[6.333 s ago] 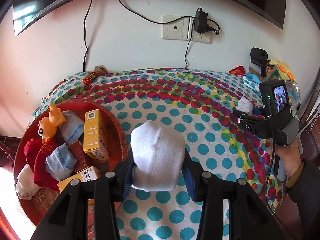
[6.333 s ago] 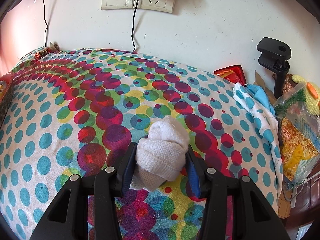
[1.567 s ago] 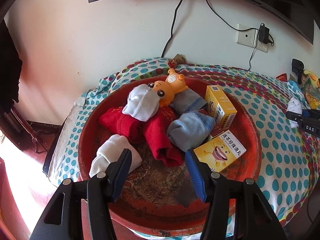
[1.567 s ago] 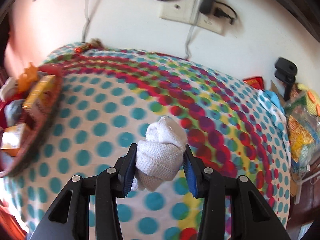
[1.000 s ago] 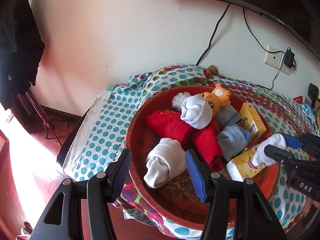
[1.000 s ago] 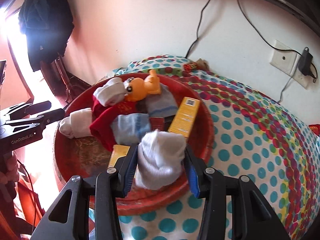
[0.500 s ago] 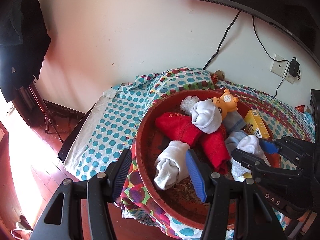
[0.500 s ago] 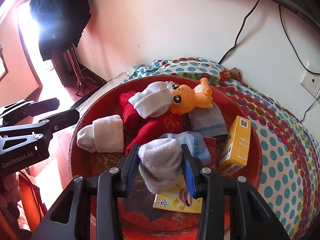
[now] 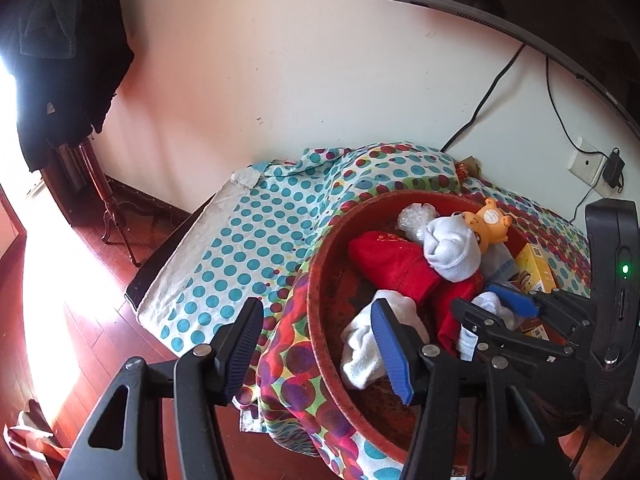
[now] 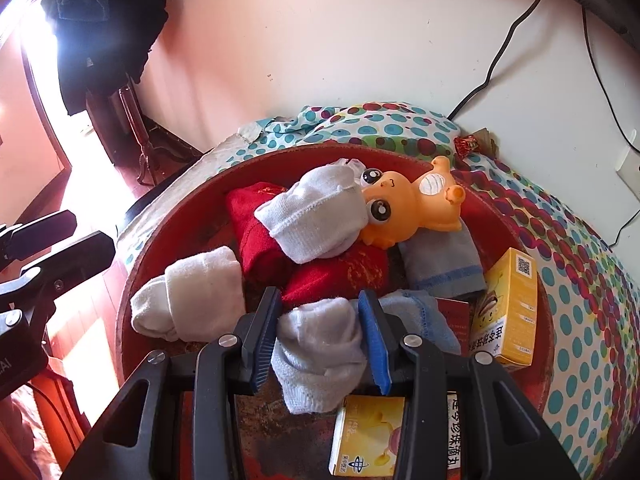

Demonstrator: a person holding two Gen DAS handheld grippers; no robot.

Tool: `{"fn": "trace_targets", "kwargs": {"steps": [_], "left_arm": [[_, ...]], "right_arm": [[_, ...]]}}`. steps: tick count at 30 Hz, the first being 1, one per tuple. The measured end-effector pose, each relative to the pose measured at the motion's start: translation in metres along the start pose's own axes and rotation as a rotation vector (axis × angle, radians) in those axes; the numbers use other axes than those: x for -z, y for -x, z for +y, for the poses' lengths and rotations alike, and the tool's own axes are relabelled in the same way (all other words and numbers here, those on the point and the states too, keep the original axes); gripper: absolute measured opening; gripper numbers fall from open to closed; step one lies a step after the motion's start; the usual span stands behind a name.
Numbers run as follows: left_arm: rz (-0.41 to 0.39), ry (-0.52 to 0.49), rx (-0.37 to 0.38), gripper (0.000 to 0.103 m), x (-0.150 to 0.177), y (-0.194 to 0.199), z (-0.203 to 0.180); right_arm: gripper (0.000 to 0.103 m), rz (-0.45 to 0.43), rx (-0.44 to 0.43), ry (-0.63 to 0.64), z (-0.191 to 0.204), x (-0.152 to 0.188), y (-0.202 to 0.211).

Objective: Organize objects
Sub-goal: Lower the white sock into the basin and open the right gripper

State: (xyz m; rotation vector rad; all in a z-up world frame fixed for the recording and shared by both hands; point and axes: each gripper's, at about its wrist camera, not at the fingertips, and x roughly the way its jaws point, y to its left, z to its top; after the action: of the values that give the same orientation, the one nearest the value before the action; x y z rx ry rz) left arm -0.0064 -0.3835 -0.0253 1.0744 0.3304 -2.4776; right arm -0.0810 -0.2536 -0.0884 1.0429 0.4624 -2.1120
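Right claw grips white sock (over basin).

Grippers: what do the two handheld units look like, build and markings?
Both are matte black plastic with triangular cut-outs in the finger arms, silver pivot screws and ribbed blue pads. The left gripper carries white "GenRobot.AI"-style lettering, cropped at the frame edge. The right gripper has a black camera body with a green LED.
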Motion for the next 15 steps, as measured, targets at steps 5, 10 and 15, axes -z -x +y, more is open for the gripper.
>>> {"fn": "trace_targets", "kwargs": {"steps": [5,10,15], "left_arm": [[0.027,0.045,-0.008,0.057,0.0,-0.007,0.011],[0.019,0.048,0.001,0.057,0.0,-0.004,0.01],[0.028,0.059,0.051,0.057,-0.001,-0.003,0.007]], "right_arm": [[0.04,0.007,0.024,-0.028,0.007,-0.004,-0.005],[0.061,-0.007,0.035,-0.024,0.017,-0.004,-0.002],[0.077,-0.024,0.054,0.0,0.023,-0.005,0.008]]}}
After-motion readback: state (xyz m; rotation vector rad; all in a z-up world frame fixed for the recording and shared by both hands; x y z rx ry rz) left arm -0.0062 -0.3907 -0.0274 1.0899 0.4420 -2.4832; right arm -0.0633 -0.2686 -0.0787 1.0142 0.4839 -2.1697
